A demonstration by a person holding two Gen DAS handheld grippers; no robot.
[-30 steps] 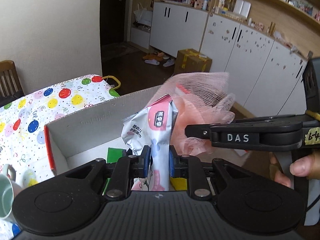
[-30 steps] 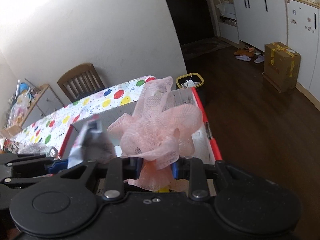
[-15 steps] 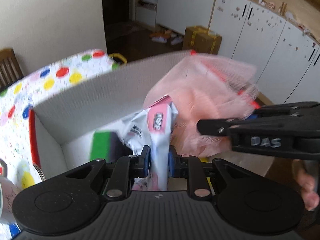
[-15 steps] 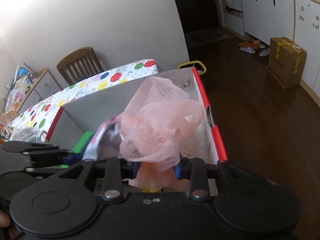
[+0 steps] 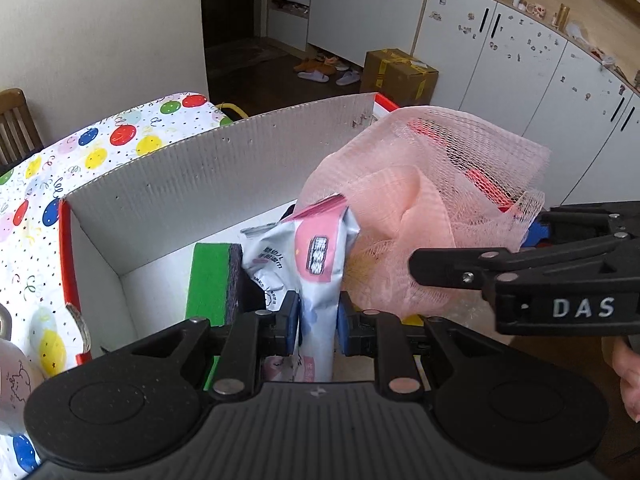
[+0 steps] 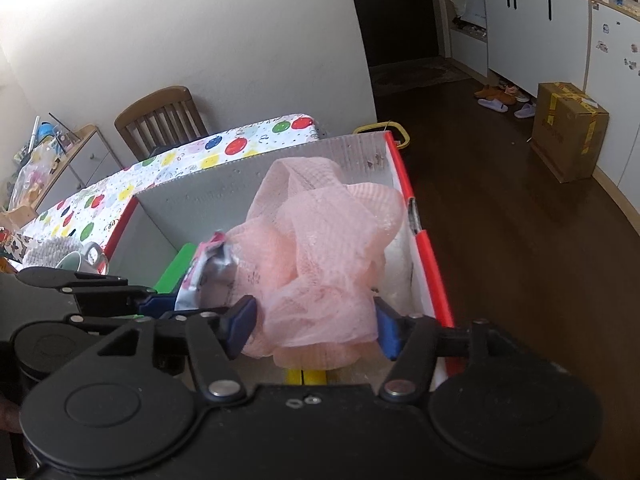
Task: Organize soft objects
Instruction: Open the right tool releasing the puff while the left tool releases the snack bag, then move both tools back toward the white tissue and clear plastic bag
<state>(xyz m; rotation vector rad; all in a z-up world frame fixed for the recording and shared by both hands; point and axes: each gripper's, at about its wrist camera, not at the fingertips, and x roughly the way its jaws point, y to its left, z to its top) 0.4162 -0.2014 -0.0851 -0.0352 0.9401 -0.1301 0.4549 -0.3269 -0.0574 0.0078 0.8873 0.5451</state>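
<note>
My left gripper (image 5: 318, 316) is shut on a white and pink soft packet (image 5: 308, 264) and holds it upright over the open white box (image 5: 224, 168) with red edges. My right gripper (image 6: 312, 326) has its jaws spread wide. The pink mesh bath puff (image 6: 320, 256) sits loosely between them, inside the box at its right side. The puff also shows in the left wrist view (image 5: 416, 208), next to the packet. A green sponge (image 5: 212, 280) lies on the box floor at the left.
The box (image 6: 424, 248) stands at the edge of a table with a balloon-print cloth (image 5: 80, 152). A mug (image 6: 80, 262) stands left of the box. A wooden chair (image 6: 160, 120) is behind the table. Dark floor lies to the right.
Both grippers have moved down into the box. My right gripper has opened, and the pink puff has spread out between its jaws. The left stays shut on the packet.
</note>
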